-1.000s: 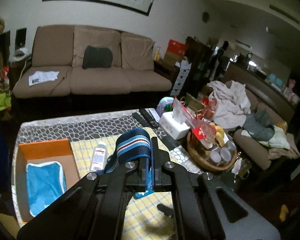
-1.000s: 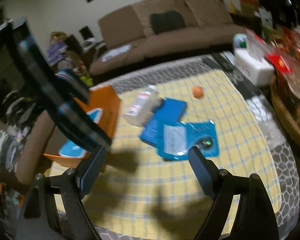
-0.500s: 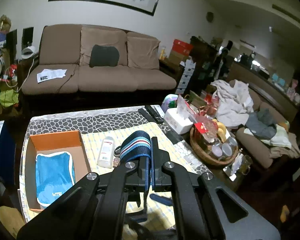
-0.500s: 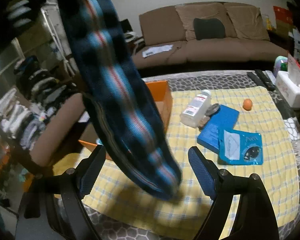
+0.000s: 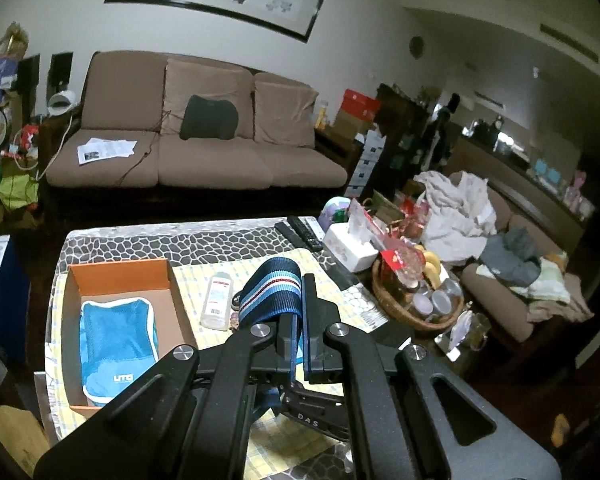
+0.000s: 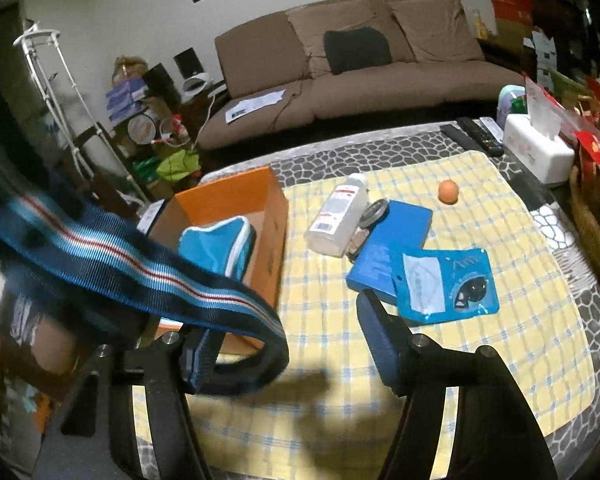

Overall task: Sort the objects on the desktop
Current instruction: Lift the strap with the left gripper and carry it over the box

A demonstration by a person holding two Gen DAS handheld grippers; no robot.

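Between left tongs (image 5: 298, 322): striped strap (image 5: 274, 294), pinched, looping forward.

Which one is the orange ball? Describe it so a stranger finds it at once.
Start at the yellow checked cloth on the table. Toward its far side, beyond the blue box, sits the orange ball, alone on bare cloth. It is the only small round orange thing there.

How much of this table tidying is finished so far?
Early days, it seems. One blue pouch already lies in the orange box. The left gripper has its jaws shut on a striped strap; the right gripper is open. Left on the cloth: a bottle, an orange ball, a blue box and a blue packet.
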